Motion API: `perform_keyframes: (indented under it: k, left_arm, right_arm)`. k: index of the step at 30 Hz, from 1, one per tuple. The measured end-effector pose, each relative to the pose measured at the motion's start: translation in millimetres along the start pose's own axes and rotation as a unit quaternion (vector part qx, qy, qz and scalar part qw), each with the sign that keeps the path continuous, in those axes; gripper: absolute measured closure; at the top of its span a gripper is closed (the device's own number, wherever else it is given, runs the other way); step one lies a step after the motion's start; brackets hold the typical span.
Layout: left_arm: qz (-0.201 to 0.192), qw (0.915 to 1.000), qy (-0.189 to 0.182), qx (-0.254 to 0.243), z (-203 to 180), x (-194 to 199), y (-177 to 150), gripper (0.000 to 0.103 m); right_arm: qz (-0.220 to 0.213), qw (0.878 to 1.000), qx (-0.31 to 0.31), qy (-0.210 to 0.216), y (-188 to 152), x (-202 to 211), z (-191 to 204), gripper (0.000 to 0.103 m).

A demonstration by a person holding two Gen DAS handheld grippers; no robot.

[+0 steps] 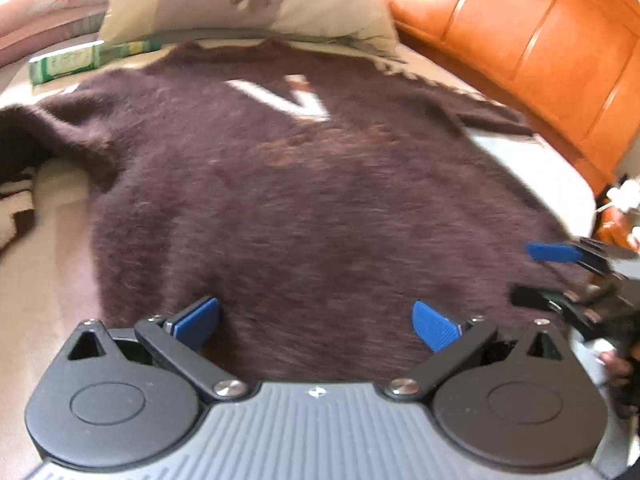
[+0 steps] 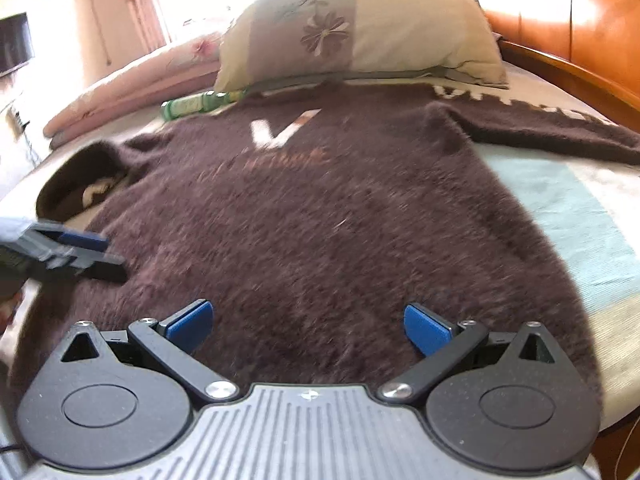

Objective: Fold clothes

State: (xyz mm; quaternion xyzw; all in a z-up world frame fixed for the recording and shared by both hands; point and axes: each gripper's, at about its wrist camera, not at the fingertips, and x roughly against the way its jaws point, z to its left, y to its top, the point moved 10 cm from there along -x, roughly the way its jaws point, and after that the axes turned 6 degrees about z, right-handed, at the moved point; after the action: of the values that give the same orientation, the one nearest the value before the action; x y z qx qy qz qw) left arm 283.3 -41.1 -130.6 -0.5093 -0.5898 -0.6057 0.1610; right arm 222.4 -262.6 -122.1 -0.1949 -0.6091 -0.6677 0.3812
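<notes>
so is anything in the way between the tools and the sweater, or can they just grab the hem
Nothing visible stands in the way. Both the left tool and the right tool hang open right over the near edge of the brown sweater, which lies spread flat on the bed. The pillow and green packet sit beyond the collar.

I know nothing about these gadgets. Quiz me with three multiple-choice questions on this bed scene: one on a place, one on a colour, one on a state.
1. Where does the pillow lie?
A. beyond the sweater's collar
B. on the sweater
C. on the floor

2. What colour is the sweater?
A. green
B. dark brown
C. red

3. How are the right tongs?
A. shut on a sleeve
B. shut on nothing
C. open

Answers: 1 A, it sits past the neckline. 2 B, fuzzy brown with a white V. 3 C, blue pads spread wide, holding nothing.
</notes>
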Motion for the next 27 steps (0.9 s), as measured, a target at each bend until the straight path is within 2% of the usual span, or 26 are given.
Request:
perform_keyframes:
  k: [3, 6, 9, 11, 15, 18, 19, 22, 24, 27]
  left_arm:
    - [-0.005, 0.9989, 0.016, 0.044, 29, 4, 8, 0.001]
    - [-0.015, 0.9969, 0.009, 0.076, 40, 11, 23, 0.001]
    - [-0.033, 0.9981, 0.013, 0.050, 32, 10, 42, 0.001]
    - [-0.029, 0.9984, 0.014, 0.046, 31, -4, 51, 0.001]
    - [-0.011, 0.9951, 0.051, 0.084, 54, -29, 54, 0.001]
    - [-0.025, 0.9929, 0.046, 0.107, 59, -14, 60, 0.001]
    - [-0.031, 0.9928, 0.045, 0.107, 59, -7, 63, 0.001]
    - [-0.043, 0.9927, 0.027, 0.110, 63, 10, 82, 0.001]
    - [-0.049, 0.9910, 0.016, 0.123, 68, 19, 98, 0.001]
    - [-0.060, 0.9853, 0.015, 0.159, 84, 28, 129, 0.001]
  right_arm:
    - [0.002, 1.000, 0.022, -0.003, -12, -1, 7, 0.000]
    - [-0.003, 0.999, 0.039, -0.018, -17, -3, 10, 0.000]
    - [0.000, 0.999, 0.043, -0.028, -17, -5, 11, 0.000]
    - [0.000, 0.998, 0.047, -0.032, -18, -5, 11, 0.000]
    - [0.008, 0.998, 0.044, -0.033, -18, -4, 11, 0.000]
    - [0.041, 0.998, 0.039, -0.037, -11, 1, 12, 0.000]
    - [0.040, 0.998, 0.037, -0.038, -2, 4, 14, 0.000]
    - [-0.011, 0.998, 0.046, -0.043, 45, 13, 24, 0.000]
    - [-0.036, 0.997, 0.057, -0.026, 83, 6, 36, 0.000]
    - [-0.038, 0.995, 0.097, -0.001, 129, -23, 53, 0.000]
